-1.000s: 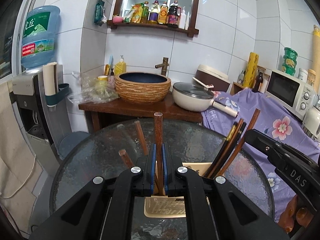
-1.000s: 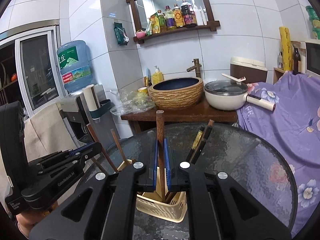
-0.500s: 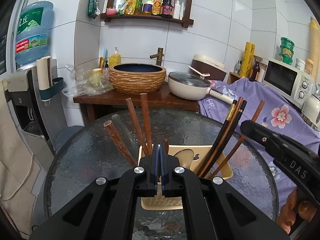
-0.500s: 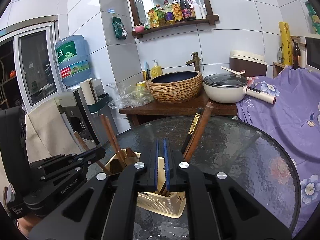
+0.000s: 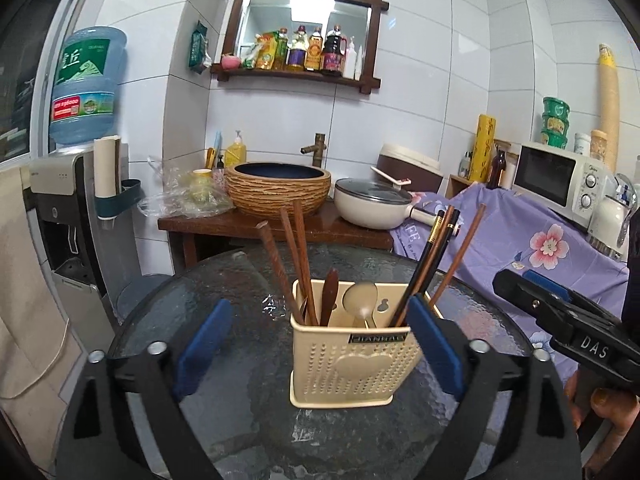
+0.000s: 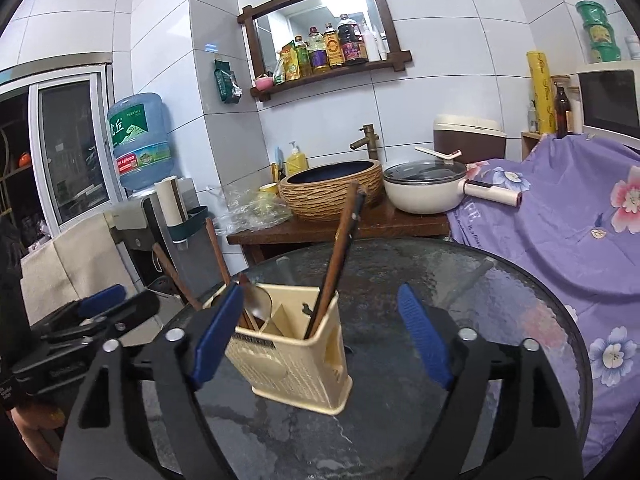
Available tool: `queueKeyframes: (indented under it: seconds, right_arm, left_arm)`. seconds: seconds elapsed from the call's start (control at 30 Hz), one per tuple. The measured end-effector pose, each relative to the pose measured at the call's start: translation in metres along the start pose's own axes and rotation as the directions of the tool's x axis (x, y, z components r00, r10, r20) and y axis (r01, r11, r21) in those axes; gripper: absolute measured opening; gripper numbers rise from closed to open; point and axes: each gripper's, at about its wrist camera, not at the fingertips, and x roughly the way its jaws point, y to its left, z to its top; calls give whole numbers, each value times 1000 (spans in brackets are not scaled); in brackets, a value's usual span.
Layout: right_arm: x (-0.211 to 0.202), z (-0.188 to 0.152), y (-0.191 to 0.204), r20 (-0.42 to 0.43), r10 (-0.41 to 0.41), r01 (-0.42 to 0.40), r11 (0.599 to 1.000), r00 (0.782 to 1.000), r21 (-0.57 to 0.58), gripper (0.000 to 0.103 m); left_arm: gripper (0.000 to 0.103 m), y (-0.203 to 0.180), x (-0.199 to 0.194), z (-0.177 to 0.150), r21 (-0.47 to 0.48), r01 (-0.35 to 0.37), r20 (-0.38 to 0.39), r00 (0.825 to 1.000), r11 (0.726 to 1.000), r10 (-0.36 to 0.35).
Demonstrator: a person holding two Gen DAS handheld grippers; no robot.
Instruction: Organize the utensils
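A cream perforated utensil holder [image 5: 352, 364] stands upright on the round glass table [image 5: 224, 412]. It holds brown wooden chopsticks [image 5: 298, 256] on its left side, dark chopsticks [image 5: 434, 264] on its right, and spoons [image 5: 360, 298] in the middle. My left gripper [image 5: 318, 352] is open and empty, its blue pads to either side of the holder. My right gripper [image 6: 320, 336] is open and empty, also in front of the holder [image 6: 296, 356], where dark chopsticks [image 6: 340, 248] lean. The other gripper shows at each view's edge.
Behind the table stands a wooden counter [image 5: 256, 224] with a woven basin [image 5: 278, 188] and a lidded cream pan [image 5: 372, 204]. A purple floral cloth [image 5: 520, 236] covers furniture at the right, with a microwave [image 5: 560, 184]. A water dispenser [image 5: 68, 184] stands left.
Both grippers were shut on a chopstick held over the holder, lowered them in, then opened and drew back. The chopsticks now stand in the holder.
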Motion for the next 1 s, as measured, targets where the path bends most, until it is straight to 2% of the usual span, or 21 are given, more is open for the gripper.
queueKeyframes:
  seconds: [0.23, 0.37, 0.47, 0.6, 0.67, 0.77, 0.87, 1.0]
  right_arm:
    - [-34, -56, 3, -17, -27, 27, 999, 999, -28, 97]
    - [-58, -98, 18, -16, -63, 61, 994, 998, -96, 97]
    - [-73, -127, 24, -13, -76, 74, 991, 997, -109, 97]
    - [-98, -164, 32, -23, -69, 66, 992, 997, -104, 97]
    - [-111, -179, 36, -33, -55, 52, 993, 998, -104, 97]
    - [-128, -192, 49, -47, -63, 54, 985, 997, -163, 97]
    - [-151, -203, 62, 5, -92, 91, 971, 996, -223, 97]
    - [-173, -210, 71, 18, -69, 71, 968, 997, -239, 97]
  left_arm:
    - [96, -4, -36, -53, 68, -4, 30, 1000, 998, 2]
    - [96, -3, -58, -90, 74, 1, 62, 998, 997, -6]
    - [96, -2, -69, -112, 72, 1, 16, 1000, 997, -2]
    - [96, 4, -89, -138, 9, -25, -11, 1000, 1000, 26]
    - [96, 7, -98, -149, -19, -9, -28, 1000, 1000, 9]
    - [96, 10, -112, -165, -36, -30, -34, 999, 999, 28]
    - [96, 16, -127, -177, -45, -51, -37, 998, 998, 49]
    - [96, 18, -147, -182, -44, -49, -21, 999, 998, 48]
